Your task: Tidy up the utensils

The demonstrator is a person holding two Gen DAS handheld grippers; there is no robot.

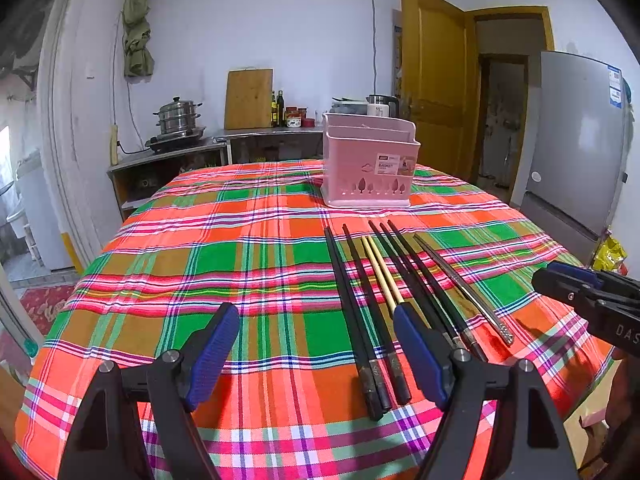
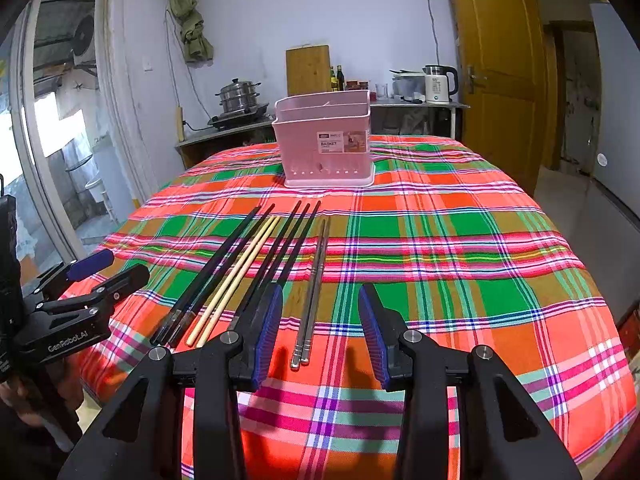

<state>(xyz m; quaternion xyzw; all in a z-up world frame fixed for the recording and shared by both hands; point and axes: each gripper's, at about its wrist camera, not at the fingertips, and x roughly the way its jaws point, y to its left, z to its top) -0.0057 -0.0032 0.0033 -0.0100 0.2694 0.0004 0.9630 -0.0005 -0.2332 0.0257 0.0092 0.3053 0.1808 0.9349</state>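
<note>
Several chopsticks lie side by side on the plaid tablecloth [image 1: 256, 248]: black pairs [image 1: 356, 312], a pale wooden pair [image 1: 382, 268] and a metal pair [image 1: 464, 288]. A pink utensil basket [image 1: 370, 160] stands upright beyond them. My left gripper [image 1: 316, 344] is open and empty, hovering above the table just left of the chopsticks' near ends. In the right wrist view my right gripper [image 2: 320, 320] is open and empty, with the metal pair [image 2: 314, 284] between its fingers' line of sight, the wooden pair [image 2: 236, 280], black pairs [image 2: 216, 268] and basket [image 2: 326, 140] ahead.
The round table's front edge is close below both grippers. A fridge [image 1: 576, 140] stands right, a yellow door [image 1: 436, 80] behind it. A counter with a steamer pot [image 1: 178, 118], cutting board [image 1: 249, 99] and kettle [image 2: 438, 84] lines the back wall.
</note>
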